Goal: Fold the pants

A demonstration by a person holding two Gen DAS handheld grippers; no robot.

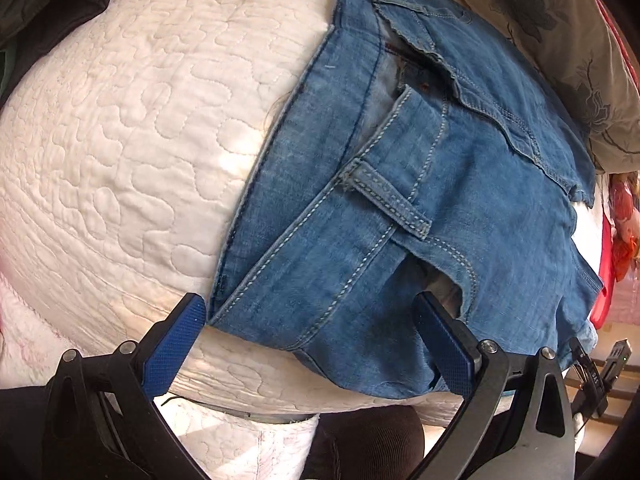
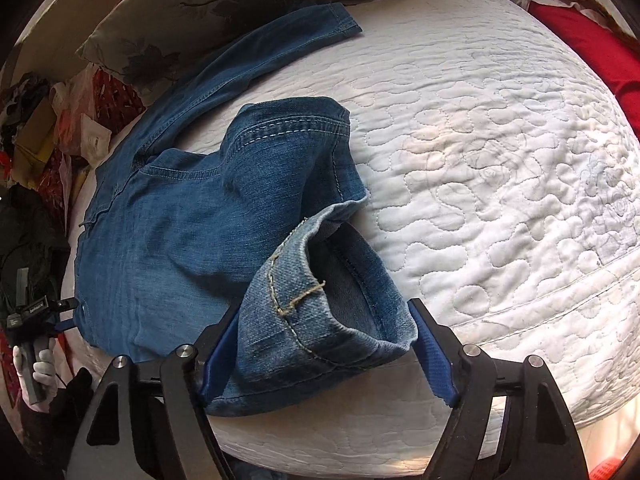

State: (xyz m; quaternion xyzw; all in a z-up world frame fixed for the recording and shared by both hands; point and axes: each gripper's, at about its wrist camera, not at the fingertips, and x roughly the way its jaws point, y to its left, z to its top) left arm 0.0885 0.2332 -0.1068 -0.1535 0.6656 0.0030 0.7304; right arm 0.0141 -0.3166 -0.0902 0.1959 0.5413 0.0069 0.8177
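Note:
Blue denim pants (image 1: 420, 184) lie on a white quilted bed (image 1: 120, 140). In the left wrist view the waistband end with a belt loop (image 1: 384, 200) and a front pocket faces me. My left gripper (image 1: 310, 300) stands open over the waistband's near corner, one finger beside the cloth's edge and the other at the pocket's mouth. In the right wrist view the pants (image 2: 168, 232) spread to the left, with one leg folded back. Its cuff (image 2: 320, 320) stands puffed open between the fingers of my right gripper (image 2: 325, 306). The pads touch its sides without flattening it.
A grey flowered pillow (image 2: 200, 4) lies along the far side of the bed (image 2: 500, 160), with red cloth (image 2: 580, 40) at the far right. Clutter (image 2: 36, 120) fills the left. A gloved hand (image 2: 40, 372) holds the left gripper's handle. A dark trouser leg (image 1: 372, 440) shows below the bed's edge.

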